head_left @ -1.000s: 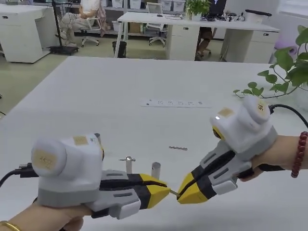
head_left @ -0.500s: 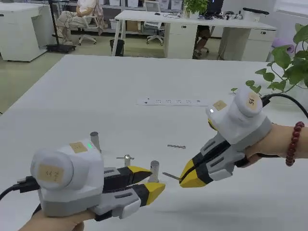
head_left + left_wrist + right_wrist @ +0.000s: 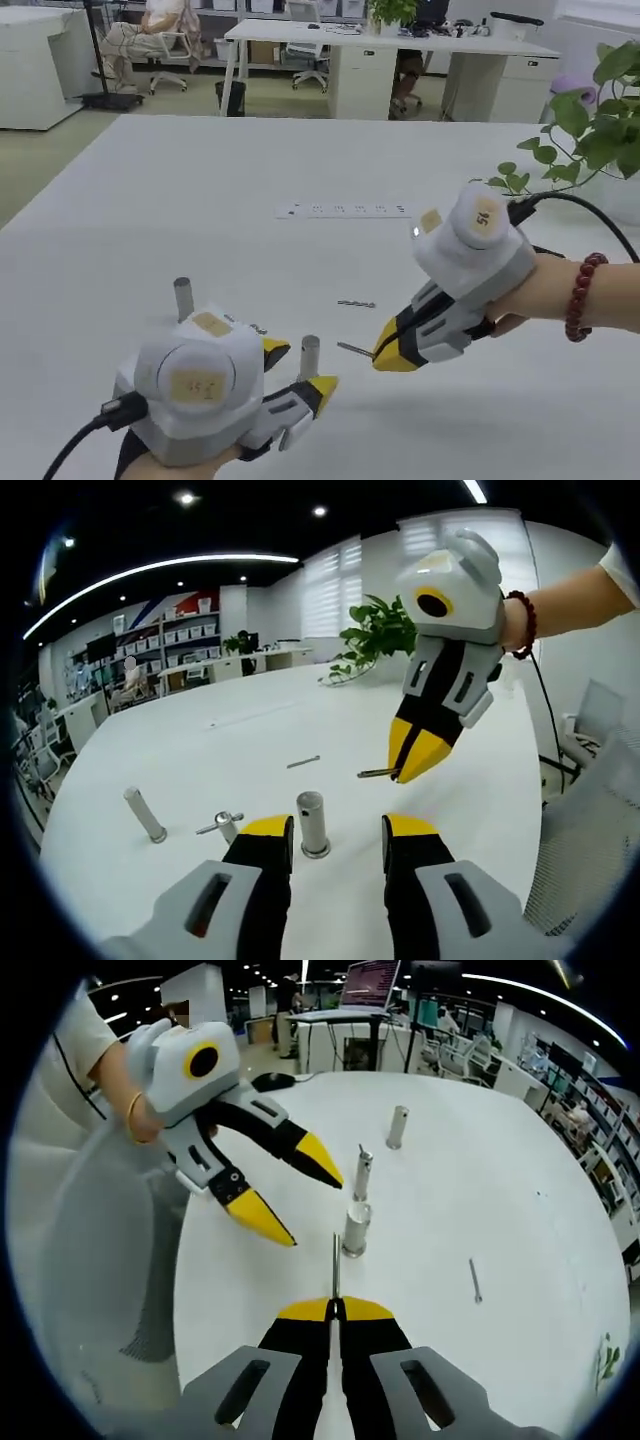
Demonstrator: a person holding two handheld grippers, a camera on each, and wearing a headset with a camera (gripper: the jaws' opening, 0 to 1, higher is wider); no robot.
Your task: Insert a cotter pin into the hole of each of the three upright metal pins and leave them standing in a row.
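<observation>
A second ago your two tongs met tip to tip at the cotter pin; now they have parted. Your left tongs (image 3: 338, 830) stand wide open with nothing in them, and the near upright pin (image 3: 312, 820) rises in the gap just ahead of the tips, apparently clear of both. I'd judge they are placed to steady it. Your right tongs (image 3: 335, 1308) are pinched tight on the cotter pin (image 3: 335, 1265), which juts straight out from the tips. Its free end is near the side of the near upright pin and not yet in the hole. The regrip looks finished, so threading comes next. The middle pin (image 3: 228, 825) already carries a cross-piece. The far pin (image 3: 183, 297) is bare, and a spare cotter pin (image 3: 356, 303) lies apart on the table (image 3: 200, 200).
</observation>
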